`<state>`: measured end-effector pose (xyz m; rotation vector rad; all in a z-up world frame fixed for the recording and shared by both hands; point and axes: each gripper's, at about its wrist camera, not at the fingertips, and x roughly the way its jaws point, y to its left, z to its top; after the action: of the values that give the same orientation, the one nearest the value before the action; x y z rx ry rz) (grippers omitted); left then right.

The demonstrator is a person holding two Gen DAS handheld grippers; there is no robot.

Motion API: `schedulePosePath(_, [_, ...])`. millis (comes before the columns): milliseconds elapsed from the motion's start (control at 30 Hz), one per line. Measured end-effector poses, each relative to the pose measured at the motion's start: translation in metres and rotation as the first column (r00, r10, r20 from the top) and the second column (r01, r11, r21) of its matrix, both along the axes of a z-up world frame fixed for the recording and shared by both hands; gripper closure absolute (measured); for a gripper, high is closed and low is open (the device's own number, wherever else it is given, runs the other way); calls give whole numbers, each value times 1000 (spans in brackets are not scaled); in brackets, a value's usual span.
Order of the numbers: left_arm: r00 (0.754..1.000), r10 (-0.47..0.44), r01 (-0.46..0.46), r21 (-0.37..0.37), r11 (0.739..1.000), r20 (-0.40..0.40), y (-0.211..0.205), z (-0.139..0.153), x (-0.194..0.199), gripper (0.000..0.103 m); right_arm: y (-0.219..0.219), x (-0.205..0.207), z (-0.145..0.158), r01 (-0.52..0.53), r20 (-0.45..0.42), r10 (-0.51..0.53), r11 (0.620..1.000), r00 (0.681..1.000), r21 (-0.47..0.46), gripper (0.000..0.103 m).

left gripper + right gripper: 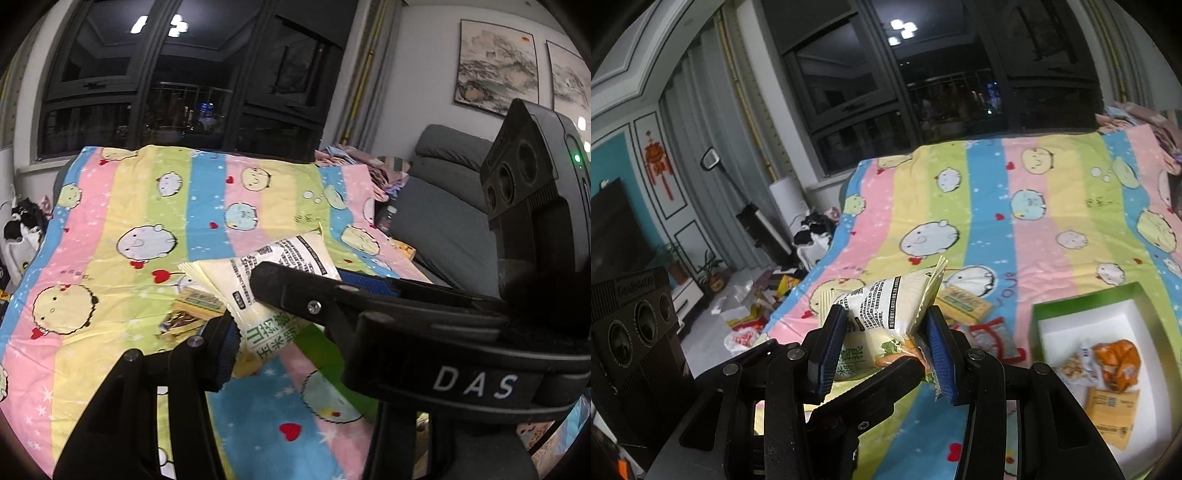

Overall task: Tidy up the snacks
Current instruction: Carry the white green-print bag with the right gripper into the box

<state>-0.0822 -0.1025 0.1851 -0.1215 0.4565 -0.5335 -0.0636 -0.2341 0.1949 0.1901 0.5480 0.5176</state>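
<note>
A pale yellow-and-white snack packet [886, 325] with black print and green characters is pinched at both sides above the striped blanket, its crimped end tilted up. A flat yellow-green packet [966, 303] lies just behind it; three more snacks sit in the green-rimmed white box [1049, 334].

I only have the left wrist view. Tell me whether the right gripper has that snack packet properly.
Observer: Yes. The right gripper has its two blue pads squeezing the snack packet from both sides.
Operator: Now tell me where it should go.
Observer: A green-rimmed box with a white inside sits open on the blanket, right of the packet.
Operator: Report what's in it.
Observer: An orange packet, a pale packet and a tan packet lie inside.
</note>
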Motion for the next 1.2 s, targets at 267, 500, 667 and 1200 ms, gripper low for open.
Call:
schedulePosePath(267, [997, -81, 81, 29, 996, -13, -50, 6, 12, 55, -55, 3, 2, 91, -23, -90, 994, 996, 57, 56])
schedulePosePath(500, [987, -141, 144, 31, 989, -80, -89, -2, 31, 55, -95, 18, -11, 168, -101, -159, 982, 982, 90, 56])
schedulePosePath(667, [977, -165, 172, 39, 984, -135, -112, -14, 47, 55, -120, 34, -27, 207, -164, -188, 972, 968, 110, 56])
schedulePosePath(1200, [924, -225, 246, 30, 969, -309, -157, -56, 87, 55, -169, 69, -75, 308, -364, -243, 942, 899, 130, 56])
